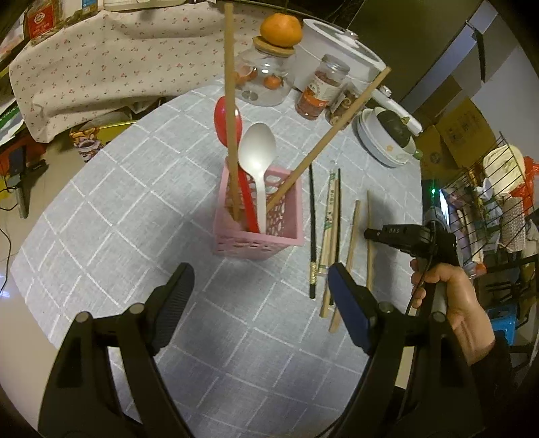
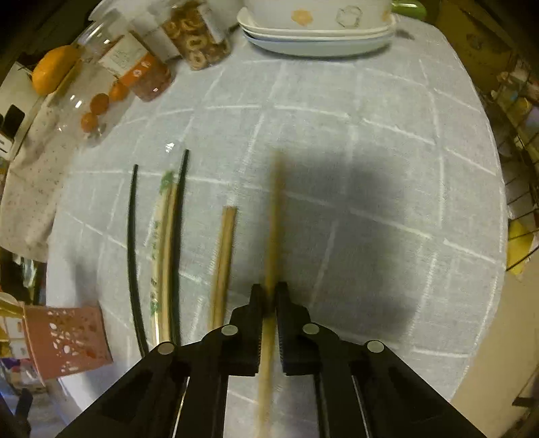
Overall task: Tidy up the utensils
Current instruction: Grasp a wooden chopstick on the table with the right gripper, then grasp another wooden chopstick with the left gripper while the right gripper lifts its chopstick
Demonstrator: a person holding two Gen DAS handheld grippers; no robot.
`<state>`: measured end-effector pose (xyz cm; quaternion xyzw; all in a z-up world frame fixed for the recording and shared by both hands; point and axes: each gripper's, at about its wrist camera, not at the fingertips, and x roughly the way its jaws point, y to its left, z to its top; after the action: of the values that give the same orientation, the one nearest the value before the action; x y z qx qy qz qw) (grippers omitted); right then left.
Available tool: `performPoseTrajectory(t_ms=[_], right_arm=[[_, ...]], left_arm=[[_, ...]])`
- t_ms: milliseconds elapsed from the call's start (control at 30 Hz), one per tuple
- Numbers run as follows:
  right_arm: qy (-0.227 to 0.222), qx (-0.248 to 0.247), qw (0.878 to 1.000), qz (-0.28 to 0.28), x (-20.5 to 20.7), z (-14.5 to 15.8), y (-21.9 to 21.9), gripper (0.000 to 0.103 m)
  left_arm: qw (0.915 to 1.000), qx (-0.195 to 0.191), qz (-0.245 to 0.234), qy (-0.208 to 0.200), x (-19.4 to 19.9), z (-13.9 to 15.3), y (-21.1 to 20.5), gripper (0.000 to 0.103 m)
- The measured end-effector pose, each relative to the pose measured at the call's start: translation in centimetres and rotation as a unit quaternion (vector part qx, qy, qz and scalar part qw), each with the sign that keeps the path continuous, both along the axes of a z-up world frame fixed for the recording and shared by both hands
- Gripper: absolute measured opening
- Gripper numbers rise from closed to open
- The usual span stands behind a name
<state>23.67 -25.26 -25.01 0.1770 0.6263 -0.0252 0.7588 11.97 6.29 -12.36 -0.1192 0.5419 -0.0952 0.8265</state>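
Note:
A pink perforated holder stands on the grey checked tablecloth. In it are a white spoon, a red spoon and two wooden chopsticks. My left gripper hovers open just in front of the holder, with nothing between its fingers. My right gripper is shut on a wooden chopstick that lies on the cloth. To its left lie another wooden chopstick, a paper-wrapped pair and two black chopsticks. The holder shows at that view's lower left.
Stacked white bowls and plates stand at the table's far side. Beside them are snack jars and a glass jar with an orange on its lid. A white cooker is behind. A wire rack stands off the table's right edge.

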Motion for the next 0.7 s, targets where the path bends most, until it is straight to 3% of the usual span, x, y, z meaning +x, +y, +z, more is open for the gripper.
performPoseTrajectory(t_ms=[200, 467, 600, 700], right_arm=[[-0.019, 0.021, 0.999, 0.016, -2.6, 2.5, -2.0, 0.007], [-0.045, 0.049, 0.997, 0.041, -7.1, 6.2, -4.5, 0.007], [-0.058, 0.066, 0.995, 0.037, -8.0, 7.3, -5.7, 0.007], [-0.063, 0.072, 0.995, 0.036, -8.5, 7.7, -6.4, 0.007]], left_arm=[[0.9991, -0.017, -0.036, -0.018, -0.5, 1.2, -2.4, 0.082], [0.9955, 0.008, -0.091, -0.024, -1.6, 1.2, -8.0, 0.081], [0.9894, 0.040, -0.137, -0.030, -1.9, 0.7, -11.8, 0.074], [0.9849, 0.053, -0.163, -0.018, -0.7, -0.6, -14.3, 0.053]])
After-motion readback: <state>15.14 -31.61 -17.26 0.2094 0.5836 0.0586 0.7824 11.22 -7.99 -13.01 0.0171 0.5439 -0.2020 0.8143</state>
